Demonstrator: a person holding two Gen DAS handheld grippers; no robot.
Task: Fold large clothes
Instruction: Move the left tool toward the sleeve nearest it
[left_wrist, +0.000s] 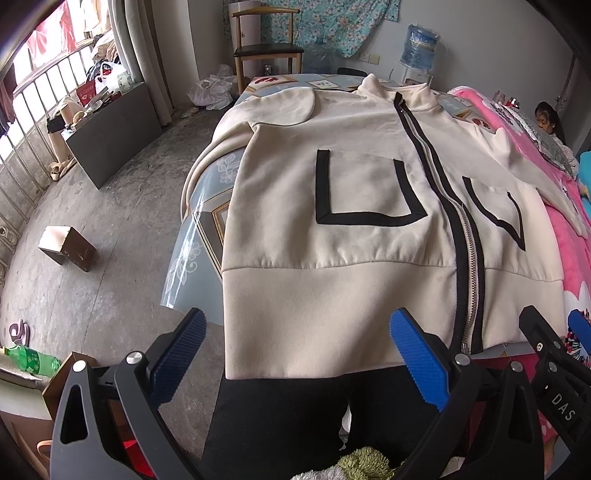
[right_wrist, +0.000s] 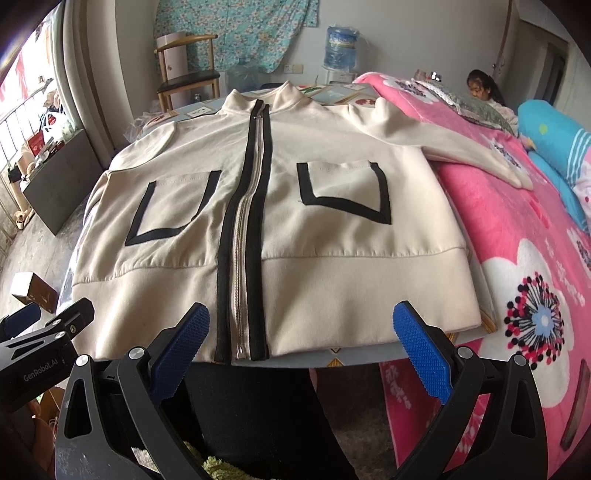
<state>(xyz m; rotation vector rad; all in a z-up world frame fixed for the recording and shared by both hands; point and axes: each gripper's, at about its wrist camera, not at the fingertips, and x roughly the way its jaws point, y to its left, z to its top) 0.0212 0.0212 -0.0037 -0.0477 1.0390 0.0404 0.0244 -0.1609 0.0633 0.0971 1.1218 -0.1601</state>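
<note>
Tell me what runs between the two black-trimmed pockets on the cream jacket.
Between the left pocket and right pocket of the jacket runs the closed zipper with its black bands, clearest in the right wrist view.

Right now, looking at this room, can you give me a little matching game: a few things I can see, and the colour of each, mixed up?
Things:
1. jacket
2. blanket
3. zipper trim
4. gripper pads

Colours:
A. blue
B. cream
C. black
D. pink with flowers

Pairs: 1-B, 2-D, 3-C, 4-A.
</note>
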